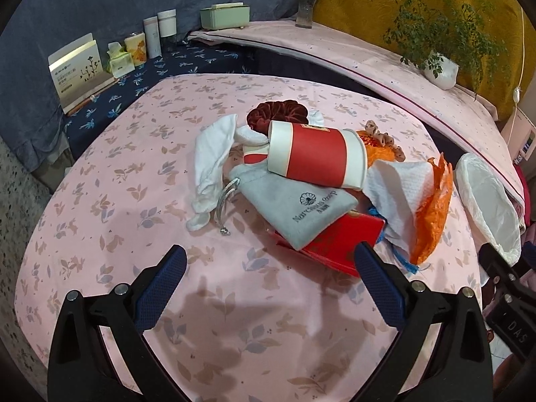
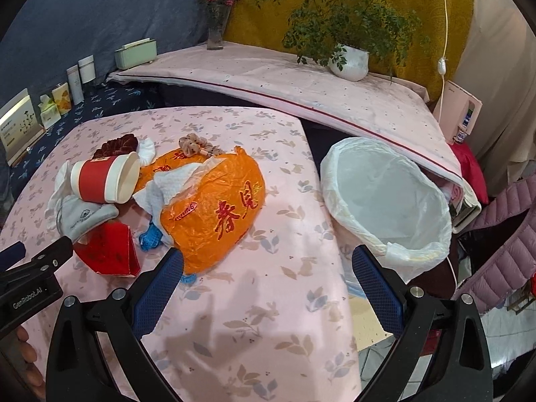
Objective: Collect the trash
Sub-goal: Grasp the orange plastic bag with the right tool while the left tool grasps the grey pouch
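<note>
Both grippers, left [image 1: 269, 261] & right [image 2: 268, 263], spread wide, empty. Trash pile w/ cup [image 1: 315, 157] at 12 o'clock; bin [image 2: 388, 201] at 2. Risk: cup rolls off pouch [image 1: 301, 211] when nudged.

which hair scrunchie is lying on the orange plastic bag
The small beige scrunchie rests on the orange plastic bag; the dark red velvet scrunchie lies on the cloth behind the paper cup.

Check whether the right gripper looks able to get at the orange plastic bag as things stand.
Probably yes. The right gripper is open and empty, and the orange plastic bag lies on the tablecloth just ahead of its left finger, its near edge uncovered. Only the white paper towel rests on its far side.
</note>
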Demonstrator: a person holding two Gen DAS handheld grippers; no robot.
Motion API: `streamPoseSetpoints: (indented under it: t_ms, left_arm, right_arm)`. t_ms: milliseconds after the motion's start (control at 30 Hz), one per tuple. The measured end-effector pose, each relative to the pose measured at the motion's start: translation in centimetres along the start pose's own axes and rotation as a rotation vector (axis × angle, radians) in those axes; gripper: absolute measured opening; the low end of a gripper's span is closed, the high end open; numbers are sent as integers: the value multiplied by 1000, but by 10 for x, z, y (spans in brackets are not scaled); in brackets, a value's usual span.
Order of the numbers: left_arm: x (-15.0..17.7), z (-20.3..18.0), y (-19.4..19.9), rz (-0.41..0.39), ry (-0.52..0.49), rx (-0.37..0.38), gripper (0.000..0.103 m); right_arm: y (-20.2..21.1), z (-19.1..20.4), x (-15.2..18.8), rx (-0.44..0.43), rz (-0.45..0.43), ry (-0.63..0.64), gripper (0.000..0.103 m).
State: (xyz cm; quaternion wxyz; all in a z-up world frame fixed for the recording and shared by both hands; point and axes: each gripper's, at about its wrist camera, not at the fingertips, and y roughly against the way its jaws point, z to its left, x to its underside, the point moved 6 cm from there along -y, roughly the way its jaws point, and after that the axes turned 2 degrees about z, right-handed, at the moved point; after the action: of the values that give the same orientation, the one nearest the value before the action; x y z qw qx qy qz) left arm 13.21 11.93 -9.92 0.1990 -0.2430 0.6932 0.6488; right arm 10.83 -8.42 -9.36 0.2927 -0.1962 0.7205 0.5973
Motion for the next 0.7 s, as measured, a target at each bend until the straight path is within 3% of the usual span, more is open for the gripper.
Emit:
streamPoseSetpoints:
  t_ms: [300, 467, 567, 633, 700]
  left_arm:
    - [-15, -1, -25, 51, 59, 103, 74]
    - [-15, -7, -34, 83, 52, 137, 42]
    - [-14, -9, -34, 90, 51, 160, 24]
    - [-13, -10, -33, 93, 40, 170, 12]
    - [-14, -11, -30, 86, 36, 167, 10]
  right_arm:
    - [-37, 30, 0, -102, 70, -37, 87]
    - [-51, 46, 1, -103, 79, -14, 80]
    - [-62, 51, 3, -112, 98, -9, 64]
    - [-67, 53, 6, -137, 117, -16, 46]
    - [-70, 53, 10, -153, 129, -20, 38]
